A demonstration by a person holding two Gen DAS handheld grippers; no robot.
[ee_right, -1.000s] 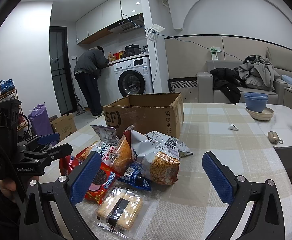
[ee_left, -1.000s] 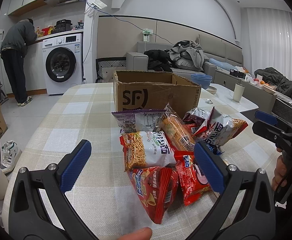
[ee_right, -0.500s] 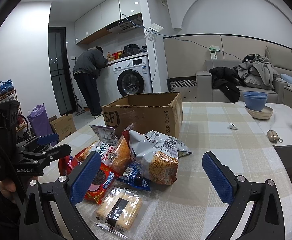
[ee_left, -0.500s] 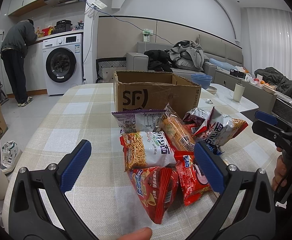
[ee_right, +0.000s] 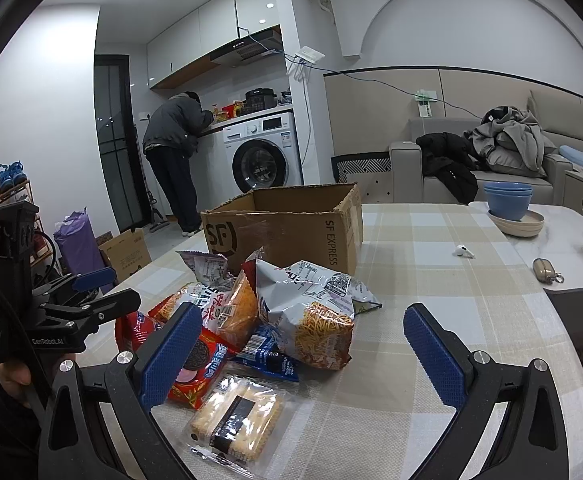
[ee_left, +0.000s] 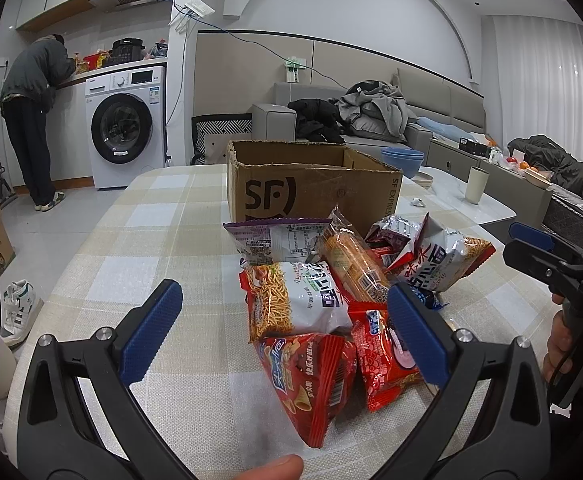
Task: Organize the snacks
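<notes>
Snack packets (ee_left: 331, 292) are being kept in a loose heap on the checked tablecloth (ee_left: 139, 248), at the centre of the left wrist view and at the lower centre-left of the right wrist view, just in front of the cardboard box (ee_left: 311, 184). The box is standing open at the top, its flaps folded out; its inside is hidden from both cameras, so its contents cannot be told. A red triangular chip bag (ee_left: 311, 376) is lying nearest the lower edge of the left view, its narrow end pointing toward the bottom of the frame. An orange cracker sleeve (ee_left: 351, 264) is being propped on the pile, its long axis running from upper left to lower right. A clear biscuit pack (ee_right: 237, 416) is lying flat, touching the heap, at the bottom of the right view.

The left gripper (ee_left: 287, 336) is being held low over the table, fingers spread wide on either side of the heap with nothing between them. The right gripper (ee_right: 303, 352) is likewise being held wide apart and empty, its left finger overlapping a red cookie packet (ee_right: 195, 364) in the frame. A hand (ee_left: 571, 344) is seen wrapped around the right gripper's handle at the right edge of the left view.
</notes>
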